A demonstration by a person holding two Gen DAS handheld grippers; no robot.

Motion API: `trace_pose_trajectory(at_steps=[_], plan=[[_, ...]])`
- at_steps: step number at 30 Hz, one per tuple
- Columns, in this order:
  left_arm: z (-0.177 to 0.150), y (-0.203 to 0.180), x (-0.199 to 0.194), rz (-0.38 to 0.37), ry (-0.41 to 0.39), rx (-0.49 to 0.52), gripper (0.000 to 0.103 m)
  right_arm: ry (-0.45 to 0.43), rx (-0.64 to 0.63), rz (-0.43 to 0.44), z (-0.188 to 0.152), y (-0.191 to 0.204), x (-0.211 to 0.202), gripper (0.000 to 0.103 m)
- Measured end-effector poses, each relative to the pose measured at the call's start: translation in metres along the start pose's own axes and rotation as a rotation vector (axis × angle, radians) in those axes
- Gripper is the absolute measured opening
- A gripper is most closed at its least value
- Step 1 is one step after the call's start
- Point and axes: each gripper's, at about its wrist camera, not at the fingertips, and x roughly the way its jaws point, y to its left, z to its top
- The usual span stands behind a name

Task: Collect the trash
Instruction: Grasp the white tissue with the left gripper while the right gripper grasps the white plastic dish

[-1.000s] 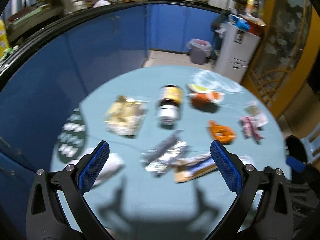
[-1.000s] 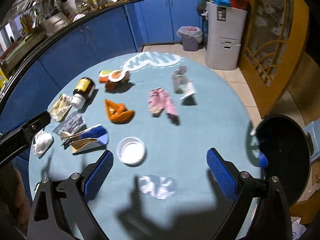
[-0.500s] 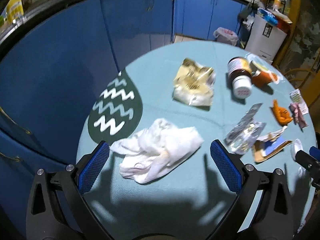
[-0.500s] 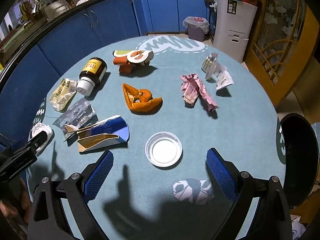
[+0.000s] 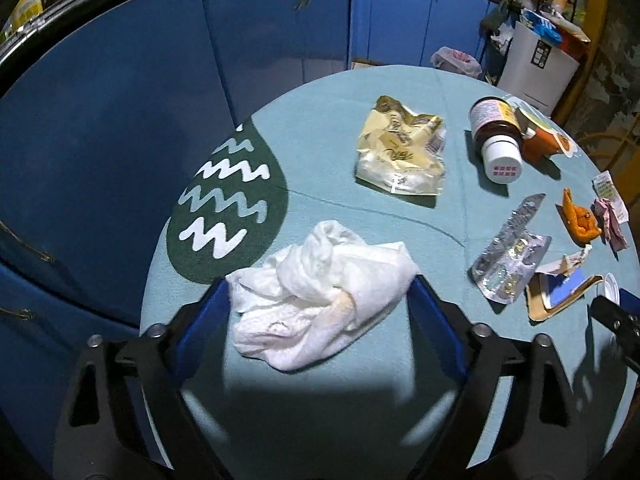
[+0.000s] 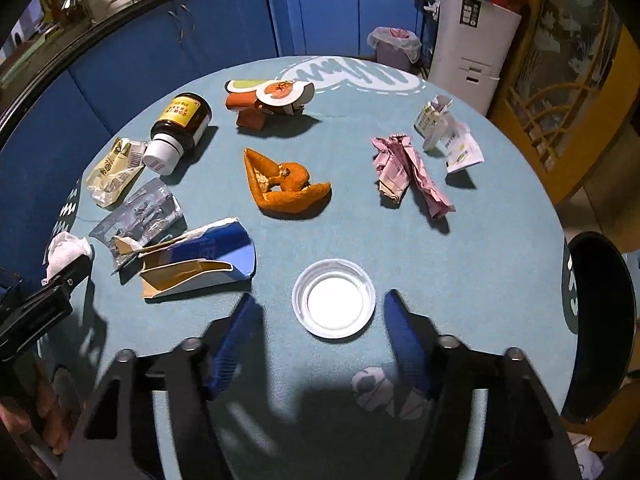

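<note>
A crumpled white tissue (image 5: 320, 292) lies near the left edge of the round teal table (image 5: 360, 400). My left gripper (image 5: 316, 286) straddles it, jaws closing, with the blue pads (image 5: 424, 304) just at the tissue's two sides. In the right wrist view a clear round plastic lid (image 6: 334, 298) lies flat just ahead of my right gripper (image 6: 320, 298). Its jaws are closing too, and the blurred fingers (image 6: 236, 336) stand apart from the lid. A small patterned wrapper (image 6: 384, 392) lies under the right finger.
Also on the table are a torn blue carton (image 6: 200, 260), blister pack (image 6: 140, 212), yellow wrapper (image 6: 114, 168), brown bottle (image 6: 180, 128), orange peel (image 6: 284, 184), pink paper (image 6: 408, 172) and white papers (image 6: 448, 136). A lined bin (image 6: 394, 44) stands beyond; a black round seat (image 6: 600, 320) is right.
My left gripper swung from the middle of the table to the tissue and sank over it, jaws narrowing. The right gripper moved forward to the lid and its jaws narrowed a lot.
</note>
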Motion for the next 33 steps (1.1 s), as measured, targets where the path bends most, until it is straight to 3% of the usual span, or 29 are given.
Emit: trace_pose_trajectory(at_steps=[4, 12, 18, 33], plan=[[-0.002, -0.004, -0.004, -0.002, -0.009, 0.018, 0.072, -0.004, 0.005, 0.000, -0.001, -0.004, -0.004, 0.039], [0.000, -0.004, -0.008, -0.008, -0.014, 0.016, 0.038, -0.019, -0.003, 0.008, -0.002, -0.005, -0.010, 0.039], [0.004, 0.002, -0.015, -0.032, -0.026, -0.018, 0.020, -0.047, -0.009, 0.008, -0.002, -0.005, -0.020, 0.039], [0.014, -0.022, -0.048, -0.070, -0.111, 0.016, 0.018, -0.113, 0.021, 0.020, 0.000, -0.018, -0.046, 0.039]])
